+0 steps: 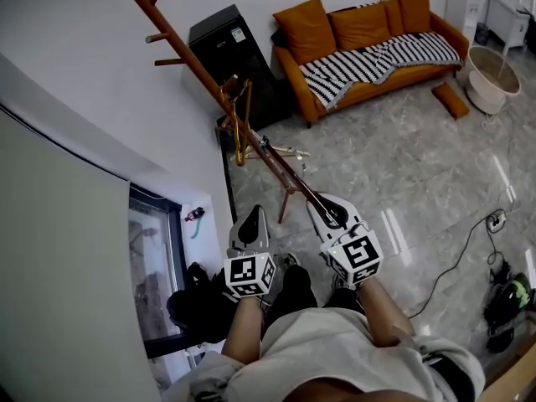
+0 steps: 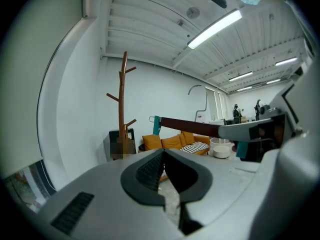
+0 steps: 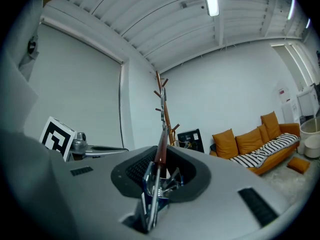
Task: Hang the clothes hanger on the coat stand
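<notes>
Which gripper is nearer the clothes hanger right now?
Right. The right gripper is shut on the clothes hanger; the left gripper sits beside it, shut and empty.

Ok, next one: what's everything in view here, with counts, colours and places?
coat stand: one, brown, by the white wall
held hanger: one, dark brown, in the right jaws
hung hanger: one, tan, on the coat stand
cabinet: one, black, behind the coat stand
sofa: one, orange, far wall
blanket: one, striped black-white, on the sofa
tub: one, white, right of the sofa
cable: one, dark, on the floor
left gripper: grey, jaws shut, empty
right gripper: grey, jaws shut on the held hanger
</notes>
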The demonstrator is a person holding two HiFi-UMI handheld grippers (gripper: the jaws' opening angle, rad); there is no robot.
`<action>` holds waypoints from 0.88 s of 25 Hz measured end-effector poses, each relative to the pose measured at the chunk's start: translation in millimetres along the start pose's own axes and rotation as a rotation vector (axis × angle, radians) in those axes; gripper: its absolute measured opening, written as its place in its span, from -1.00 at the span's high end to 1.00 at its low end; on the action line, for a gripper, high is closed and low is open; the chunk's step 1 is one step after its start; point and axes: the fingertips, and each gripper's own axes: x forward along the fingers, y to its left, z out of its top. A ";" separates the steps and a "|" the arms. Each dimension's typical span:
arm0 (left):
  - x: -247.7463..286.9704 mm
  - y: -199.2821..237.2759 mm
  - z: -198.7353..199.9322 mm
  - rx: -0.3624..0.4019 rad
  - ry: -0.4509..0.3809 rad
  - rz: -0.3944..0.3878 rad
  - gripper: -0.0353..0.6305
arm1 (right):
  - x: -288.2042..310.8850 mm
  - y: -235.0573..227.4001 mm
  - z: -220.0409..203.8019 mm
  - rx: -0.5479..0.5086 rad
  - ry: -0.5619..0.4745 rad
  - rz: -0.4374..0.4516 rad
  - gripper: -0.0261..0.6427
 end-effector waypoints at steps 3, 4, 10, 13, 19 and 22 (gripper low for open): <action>3.0 -8.2 -5.9 -0.009 0.000 -0.027 0.86 | -6.5 -7.4 -4.5 -0.003 0.001 0.020 0.76; 4.6 -9.3 -9.6 -0.008 0.004 -0.032 0.86 | -7.3 -9.8 -5.7 -0.006 0.000 0.023 0.76; 34.9 15.1 -16.3 0.013 0.021 -0.028 0.86 | 22.3 -18.6 -6.0 -0.010 0.017 0.070 0.76; 47.1 32.8 -0.4 0.071 0.005 -0.019 0.87 | 41.0 -18.0 2.8 -0.031 0.024 0.129 0.76; 73.5 81.3 35.3 0.194 0.003 -0.013 0.86 | 102.6 -21.0 25.3 -0.110 0.080 0.191 0.76; 86.8 109.2 48.9 0.276 0.002 0.008 0.86 | 134.6 -18.9 30.0 -0.092 0.096 0.212 0.76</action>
